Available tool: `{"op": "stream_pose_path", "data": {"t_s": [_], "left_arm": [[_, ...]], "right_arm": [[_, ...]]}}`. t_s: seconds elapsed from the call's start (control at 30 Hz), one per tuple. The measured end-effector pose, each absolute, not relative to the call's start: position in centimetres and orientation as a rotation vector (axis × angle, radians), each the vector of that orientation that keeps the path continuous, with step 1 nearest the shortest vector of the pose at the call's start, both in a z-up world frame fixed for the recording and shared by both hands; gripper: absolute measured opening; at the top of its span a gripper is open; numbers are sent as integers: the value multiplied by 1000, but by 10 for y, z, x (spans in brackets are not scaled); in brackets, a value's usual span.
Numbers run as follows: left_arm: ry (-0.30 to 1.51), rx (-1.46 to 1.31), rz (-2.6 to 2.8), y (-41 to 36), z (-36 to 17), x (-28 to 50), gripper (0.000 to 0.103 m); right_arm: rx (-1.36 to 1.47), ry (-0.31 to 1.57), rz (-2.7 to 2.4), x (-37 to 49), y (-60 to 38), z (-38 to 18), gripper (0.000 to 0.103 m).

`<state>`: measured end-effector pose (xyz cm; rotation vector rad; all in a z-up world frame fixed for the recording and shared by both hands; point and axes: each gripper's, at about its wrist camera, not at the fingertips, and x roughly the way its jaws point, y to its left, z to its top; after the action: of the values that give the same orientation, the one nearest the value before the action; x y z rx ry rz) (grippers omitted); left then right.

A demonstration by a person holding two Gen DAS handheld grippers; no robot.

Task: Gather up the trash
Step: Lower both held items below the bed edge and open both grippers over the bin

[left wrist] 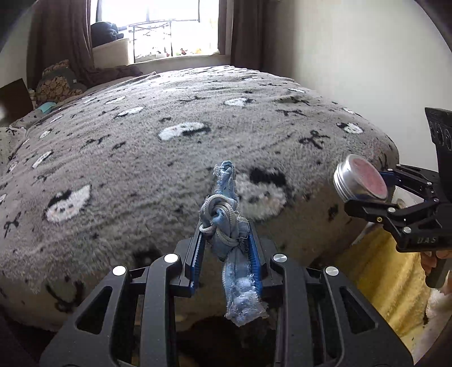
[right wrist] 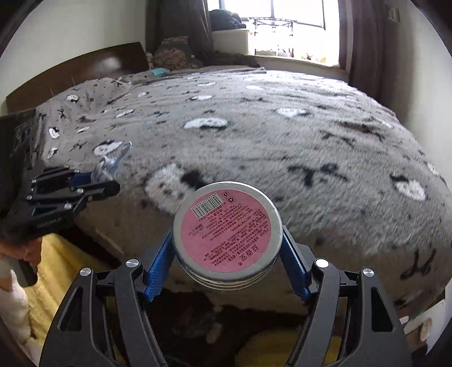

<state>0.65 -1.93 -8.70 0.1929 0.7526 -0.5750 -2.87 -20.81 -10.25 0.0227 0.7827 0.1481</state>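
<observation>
My left gripper (left wrist: pixel 226 248) is shut on a frayed blue cloth scrap (left wrist: pixel 230 223) knotted with a white cord, held in the air at the near edge of the bed. It also shows in the right wrist view (right wrist: pixel 96 180) at the left, with the scrap (right wrist: pixel 113 163) sticking out. My right gripper (right wrist: pixel 227 240) is shut on a round metal tin (right wrist: pixel 227 228) with a pink barcode label, held above the bed's edge. In the left wrist view the tin (left wrist: pixel 360 179) and the right gripper (left wrist: pixel 367 192) are at the far right.
A bed with a grey fleece blanket (left wrist: pixel 183 146) printed with white and black figures fills both views. A yellow cloth (left wrist: pixel 384 273) lies low beside it. A wooden headboard (right wrist: pixel 73 73), cushions (right wrist: pixel 172 53), a window (right wrist: pixel 293 25) and brown curtains stand at the back.
</observation>
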Motion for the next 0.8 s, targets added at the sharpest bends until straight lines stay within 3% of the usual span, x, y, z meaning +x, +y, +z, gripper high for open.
{"op": "stream_pose_path", "data": {"t_s": [0.37, 0.8], "left_arm": [[1006, 151, -591, -13, -177, -41, 27], [1212, 165, -535, -15, -256, -44, 27]], "right_arm": [[92, 909, 153, -56, -194, -153, 71], [136, 1112, 184, -53, -181, -224, 71]]}}
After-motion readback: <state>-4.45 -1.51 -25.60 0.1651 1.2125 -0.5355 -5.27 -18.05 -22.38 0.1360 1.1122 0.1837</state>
